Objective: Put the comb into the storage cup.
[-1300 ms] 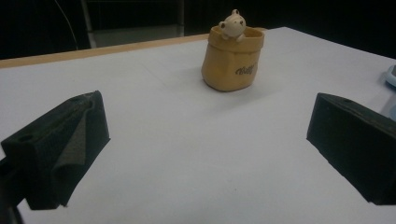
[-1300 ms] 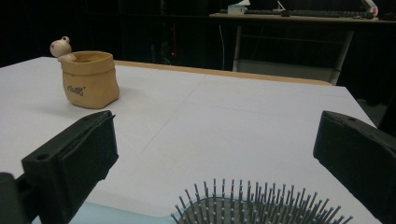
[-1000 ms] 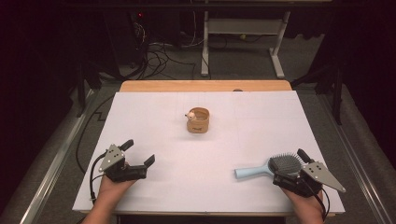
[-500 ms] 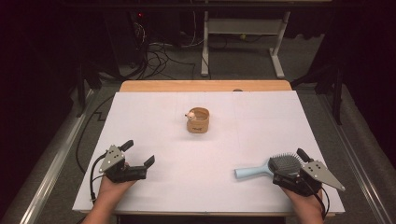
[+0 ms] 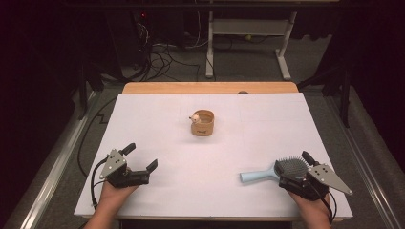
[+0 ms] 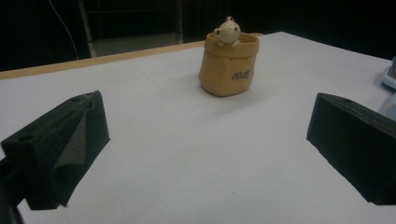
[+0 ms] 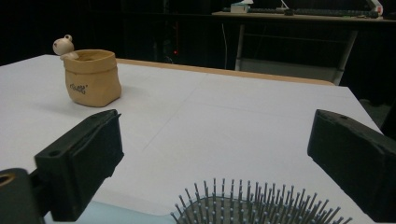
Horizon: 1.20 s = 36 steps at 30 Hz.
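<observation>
a pale blue plastic hairbrush with a dark bristled oval head [image 5: 279,170] lies bristles up on the smooth white table cover [image 5: 157,119], lower right of the high view. the right gripper [image 5: 300,165] rests low, its jaws wide and just closing around the head, pads apart from it. the left gripper [image 5: 141,158], lower left, stands wide, holding nothing.
</observation>
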Motion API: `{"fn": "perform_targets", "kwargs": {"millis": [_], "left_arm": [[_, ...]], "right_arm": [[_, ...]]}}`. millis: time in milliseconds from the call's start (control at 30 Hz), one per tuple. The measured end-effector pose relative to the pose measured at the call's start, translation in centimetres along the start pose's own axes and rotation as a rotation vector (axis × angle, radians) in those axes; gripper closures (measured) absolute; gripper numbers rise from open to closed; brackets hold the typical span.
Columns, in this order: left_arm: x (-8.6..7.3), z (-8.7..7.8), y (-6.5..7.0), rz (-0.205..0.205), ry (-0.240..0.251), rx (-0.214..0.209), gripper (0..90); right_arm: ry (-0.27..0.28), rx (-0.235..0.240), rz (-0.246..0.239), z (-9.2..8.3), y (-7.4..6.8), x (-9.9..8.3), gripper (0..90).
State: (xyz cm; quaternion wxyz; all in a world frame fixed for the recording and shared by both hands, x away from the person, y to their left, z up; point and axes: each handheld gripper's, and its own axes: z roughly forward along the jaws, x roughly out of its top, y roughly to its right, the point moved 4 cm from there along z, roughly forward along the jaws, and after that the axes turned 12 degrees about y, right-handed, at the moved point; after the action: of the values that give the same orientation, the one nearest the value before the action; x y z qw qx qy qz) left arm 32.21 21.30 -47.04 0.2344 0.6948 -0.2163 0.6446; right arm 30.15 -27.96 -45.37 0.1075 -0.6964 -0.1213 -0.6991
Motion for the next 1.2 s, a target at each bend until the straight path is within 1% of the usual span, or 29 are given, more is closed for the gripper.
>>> {"fn": "perform_targets", "kwargs": {"millis": [100,167,267,367,533,567,600,633,667,700,733,767,800,833,900,967,1000,1033,1067,1100,1133,1200], "left_arm": [[-0.09,0.09,0.15,0.013,-0.007,0.001,0.1],[-0.09,0.16,0.27,0.016,-0.014,-0.005,0.2],[0.08,0.26,0.45,0.024,-0.005,-0.018,0.2],[0.29,0.24,0.57,0.034,0.011,-0.019,0.2],[0.33,0.16,0.51,0.022,0.019,-0.018,0.2],[0.32,0.16,0.50,0.022,0.019,-0.018,0.2],[0.31,0.16,0.50,0.022,0.019,-0.018,0.2],[0.30,0.15,0.50,0.023,0.018,-0.017,0.2],[0.29,0.13,0.50,0.023,0.018,-0.017,0.2],[0.25,0.11,0.51,0.026,0.017,-0.017,0.2],[0.21,0.11,0.52,0.024,0.017,-0.017,0.2],[0.17,0.10,0.51,0.024,0.016,-0.017,0.2],[0.13,0.10,0.49,0.025,0.015,-0.015,0.2],[0.10,0.10,0.46,0.025,0.014,-0.012,0.2],[0.07,0.11,0.44,0.018,0.012,-0.009,0.2],[0.07,0.10,0.46,0.014,0.011,-0.015,0.2],[0.06,0.12,0.48,0.014,0.011,-0.016,0.2],[0.05,0.14,0.51,0.015,0.011,-0.018,0.2],[0.04,0.17,0.54,0.016,0.011,-0.020,0.2],[0.04,0.19,0.57,0.018,0.008,-0.023,0.1],[0.05,0.21,0.62,0.020,0.007,-0.024,0.1],[0.06,0.23,0.70,0.023,0.006,-0.027,0.1]], "right_arm": [[-0.002,0.002,0.001,-0.04,0.04,-0.02,9.0],[-0.002,0.004,0.000,-0.09,0.07,0.00,12.2],[-0.001,0.006,0.000,-0.19,0.08,0.02,15.9],[-0.006,0.007,0.004,-0.30,0.14,0.00,21.0],[-0.015,0.008,0.016,-0.43,0.21,0.01,28.0],[-0.018,0.013,0.018,-0.48,0.24,0.02,32.9],[-0.018,0.013,0.018,-0.48,0.24,0.02,32.9],[-0.026,0.018,0.023,-0.51,0.23,-0.01,38.0],[-0.026,0.018,0.023,-0.51,0.23,-0.01,38.0],[-0.038,0.028,0.024,-0.50,0.21,-0.08,43.3],[-0.038,0.028,0.024,-0.50,0.21,-0.08,43.3],[-0.044,0.033,0.025,-0.49,0.21,-0.11,46.1],[-0.052,0.043,0.025,-0.47,0.14,-0.17,51.6],[-0.052,0.043,0.025,-0.47,0.14,-0.17,51.6],[-0.064,0.051,0.025,-0.45,0.09,-0.22,57.0],[-0.072,0.061,0.026,-0.45,0.06,-0.25,61.7],[-0.077,0.063,0.025,-0.45,0.04,-0.26,63.7],[-0.086,0.071,0.024,-0.43,0.01,-0.27,67.6],[-0.086,0.071,0.024,-0.43,0.01,-0.27,67.6],[-0.089,0.075,0.024,-0.47,-0.03,-0.24,71.2],[-0.089,0.075,0.024,-0.47,-0.03,-0.24,71.2],[-0.090,0.079,0.017,-0.55,-0.13,-0.13,75.9]]}}
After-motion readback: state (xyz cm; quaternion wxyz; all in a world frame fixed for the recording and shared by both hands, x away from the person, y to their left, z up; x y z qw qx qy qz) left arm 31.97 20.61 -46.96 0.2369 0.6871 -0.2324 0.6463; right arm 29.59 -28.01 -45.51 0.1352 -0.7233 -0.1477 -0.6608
